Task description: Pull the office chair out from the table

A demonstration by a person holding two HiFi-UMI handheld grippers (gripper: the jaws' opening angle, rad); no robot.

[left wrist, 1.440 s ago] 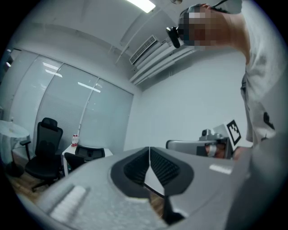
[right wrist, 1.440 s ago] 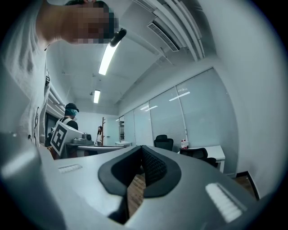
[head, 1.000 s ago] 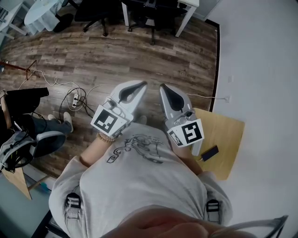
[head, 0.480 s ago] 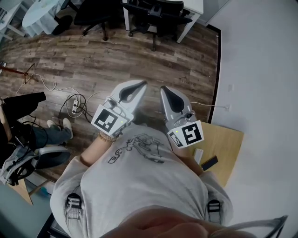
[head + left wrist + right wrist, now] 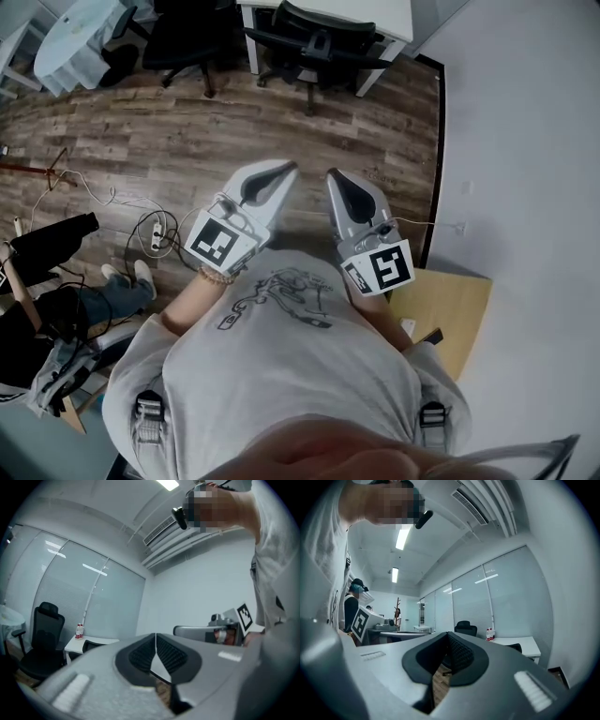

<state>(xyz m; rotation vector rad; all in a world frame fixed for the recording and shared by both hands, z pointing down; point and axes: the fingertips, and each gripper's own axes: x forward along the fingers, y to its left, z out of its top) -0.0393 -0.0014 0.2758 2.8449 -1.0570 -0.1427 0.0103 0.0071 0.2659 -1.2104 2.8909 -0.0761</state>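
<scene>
A black office chair (image 5: 319, 42) stands at a white table (image 5: 375, 14) at the top of the head view, well ahead of both grippers. My left gripper (image 5: 281, 171) and right gripper (image 5: 336, 176) are held side by side in front of the person's chest, pointing level toward the chair. Both are shut with nothing between the jaws. In the left gripper view the pads (image 5: 164, 651) meet; beyond them the white table (image 5: 89, 641) carries small bottles (image 5: 79, 631). The right gripper view shows its closed pads (image 5: 459, 651) and the same table (image 5: 520, 644).
A second black chair (image 5: 183, 33) and a round pale table (image 5: 80, 37) stand at the top left. Cables and a power strip (image 5: 155, 234) lie on the wood floor. A seated person (image 5: 56, 281) is at left, a small wooden table (image 5: 459, 309) by the right wall.
The person has walked forward: the chair and white table have come further into view at the top, the wooden table has slid back. Both grippers stay shut in the same pose.
</scene>
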